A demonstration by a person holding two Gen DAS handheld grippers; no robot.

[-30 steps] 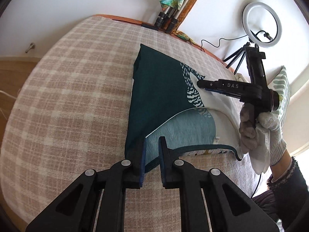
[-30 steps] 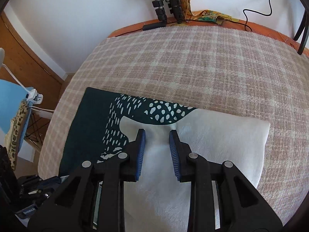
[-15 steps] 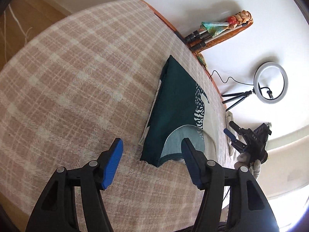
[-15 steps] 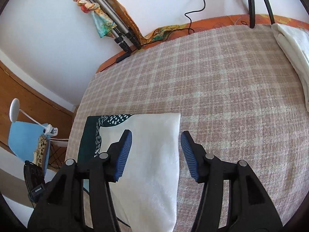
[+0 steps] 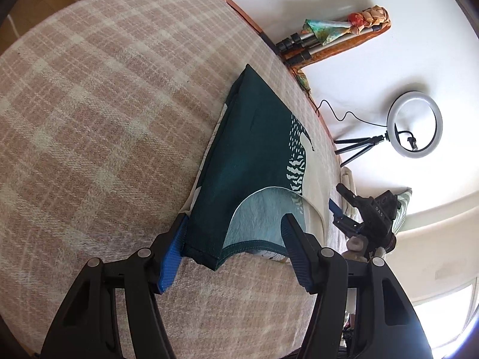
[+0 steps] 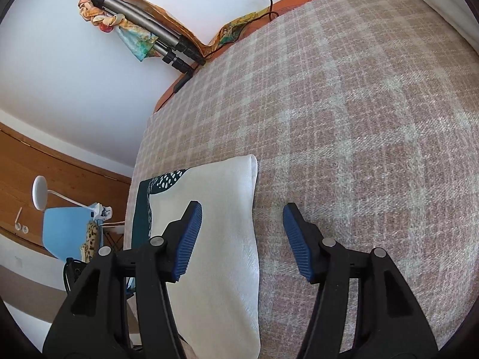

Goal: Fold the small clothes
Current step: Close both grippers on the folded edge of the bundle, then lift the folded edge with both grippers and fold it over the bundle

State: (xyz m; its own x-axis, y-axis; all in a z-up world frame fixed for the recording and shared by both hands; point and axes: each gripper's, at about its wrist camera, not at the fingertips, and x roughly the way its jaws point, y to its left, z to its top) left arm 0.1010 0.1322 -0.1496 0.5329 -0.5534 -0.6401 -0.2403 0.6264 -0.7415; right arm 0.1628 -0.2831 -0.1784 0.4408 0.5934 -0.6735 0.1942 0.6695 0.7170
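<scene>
White-walled room, bed covered with a pink-and-cream plaid blanket (image 5: pixel 98 125); an orange sheet (image 6: pixel 302 0) shows along its far edge by the wall. A folded tripod (image 6: pixel 155 37) wrapped in a colourful scarf (image 6: pixel 134 42) leans on the wall. A ring light (image 5: pixel 414 124) on a small stand sits at the far side, its cable running along the bed edge. In the right wrist view: wood panelling, a blue chair (image 6: pixel 64 230) with a leopard-print item on it, and a white desk lamp (image 6: pixel 40 193).

Only readable text: "DAS" on the body of the right gripper (image 5: pixel 344 212), seen from the left wrist camera. No containers in view.

The shirt (image 5: pixel 254 161) lies flat on the blanket, folded into a long narrow shape. It is dark teal with white speckle print, a pale blue inner layer at the near hem, and a white section (image 6: pixel 221 239) on the side toward the right gripper.

Left gripper (image 5: pixel 233 239): fingers spread wide, empty, straddling the near teal hem corner; the left pad (image 5: pixel 173 251) is just beside the hem edge.

Right gripper (image 6: pixel 242 239): fingers spread wide, empty, above the white section's long edge, one finger over the fabric, the other over bare blanket.

A second white folded cloth (image 6: pixel 443 3) sits at the far right corner of the bed.
</scene>
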